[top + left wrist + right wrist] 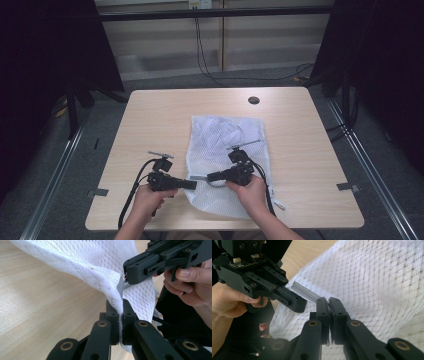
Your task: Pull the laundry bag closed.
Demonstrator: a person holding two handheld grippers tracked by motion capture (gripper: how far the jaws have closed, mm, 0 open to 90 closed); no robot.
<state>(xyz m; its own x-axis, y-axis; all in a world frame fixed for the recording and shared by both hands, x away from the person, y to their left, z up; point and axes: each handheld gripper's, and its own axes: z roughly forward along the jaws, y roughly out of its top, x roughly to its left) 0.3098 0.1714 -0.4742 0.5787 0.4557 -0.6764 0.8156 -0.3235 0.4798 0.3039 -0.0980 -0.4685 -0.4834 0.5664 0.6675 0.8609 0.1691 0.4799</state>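
Near edge of surface (pixel 150 110): left hand-held gripper (pixel 119 315) clenched on mesh bag (pixel 225 140) at its near left edge. Just right of it, right hand-held gripper (pixel 329 307) clamped on grey zipper strip (pixel 305 292) there. Bag's long axis running away from both, toward far edge. Likely zipper work next.

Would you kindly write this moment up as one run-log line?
scene: white mesh bag on table | left gripper: shut on bag edge | right gripper: shut near grey zipper strip
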